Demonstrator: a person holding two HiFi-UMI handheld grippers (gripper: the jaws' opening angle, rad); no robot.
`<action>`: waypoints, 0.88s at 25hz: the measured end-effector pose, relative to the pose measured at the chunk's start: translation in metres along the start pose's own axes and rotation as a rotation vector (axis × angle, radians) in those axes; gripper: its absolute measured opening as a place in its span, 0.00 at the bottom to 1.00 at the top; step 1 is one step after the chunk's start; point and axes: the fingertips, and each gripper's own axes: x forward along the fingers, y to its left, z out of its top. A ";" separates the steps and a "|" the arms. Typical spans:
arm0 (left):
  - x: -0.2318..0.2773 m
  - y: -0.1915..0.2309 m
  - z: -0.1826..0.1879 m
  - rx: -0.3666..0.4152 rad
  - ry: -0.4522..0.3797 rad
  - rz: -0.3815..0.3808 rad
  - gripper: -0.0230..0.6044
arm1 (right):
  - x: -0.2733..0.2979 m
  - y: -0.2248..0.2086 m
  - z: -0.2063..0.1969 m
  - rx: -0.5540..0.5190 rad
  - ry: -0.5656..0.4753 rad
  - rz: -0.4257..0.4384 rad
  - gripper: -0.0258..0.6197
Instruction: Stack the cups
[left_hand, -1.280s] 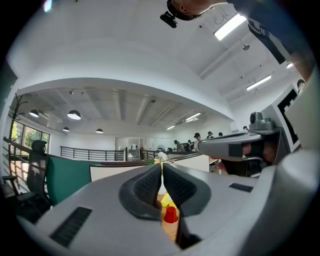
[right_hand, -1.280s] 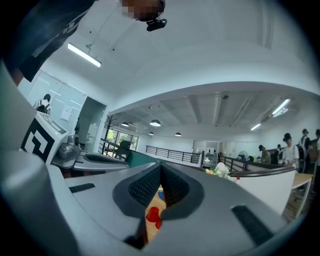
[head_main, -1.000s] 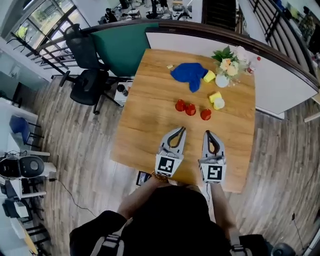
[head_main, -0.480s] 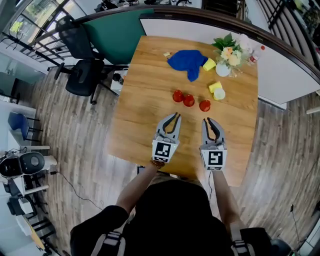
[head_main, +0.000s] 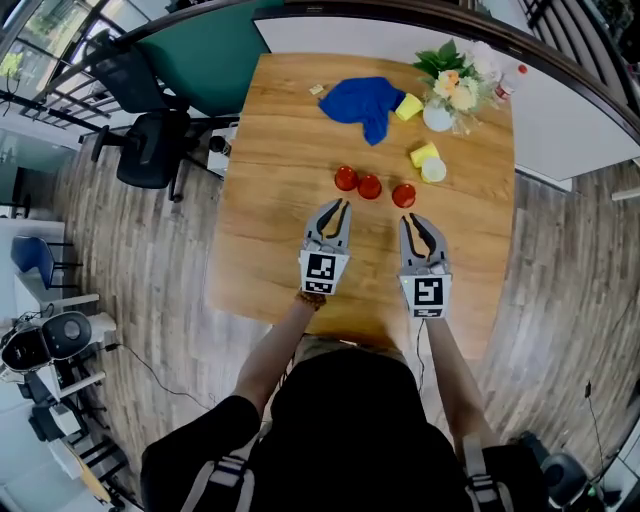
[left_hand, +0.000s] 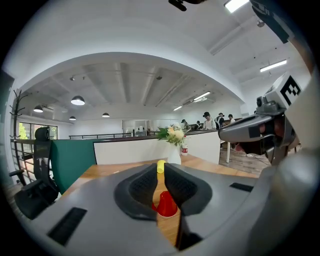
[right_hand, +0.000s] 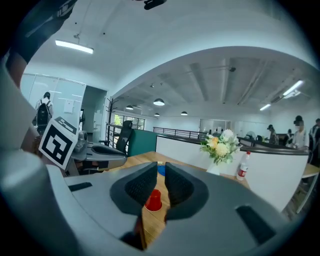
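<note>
Red cups (head_main: 370, 186) stand unstacked in a row on the tabletop (head_main: 270, 250), just ahead of both grippers; approach step. Left gripper (head_main: 337, 205) is closed and empty; right gripper (head_main: 411, 220) has just been opening a crack, nothing between its jaws. Next move needs jaws wide around one cup.

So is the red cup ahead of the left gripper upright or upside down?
Upside down. In the left gripper view the red cup narrows toward its top, and its wider rim rests on the table.
</note>
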 end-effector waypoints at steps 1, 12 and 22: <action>0.007 0.002 -0.007 -0.002 0.009 0.000 0.09 | 0.002 -0.002 -0.004 0.001 0.009 0.001 0.13; 0.059 0.038 -0.088 -0.080 0.135 0.059 0.28 | 0.000 0.012 -0.053 0.073 0.143 0.041 0.12; 0.103 0.056 -0.140 -0.155 0.210 0.047 0.43 | 0.002 0.031 -0.074 0.069 0.197 0.103 0.11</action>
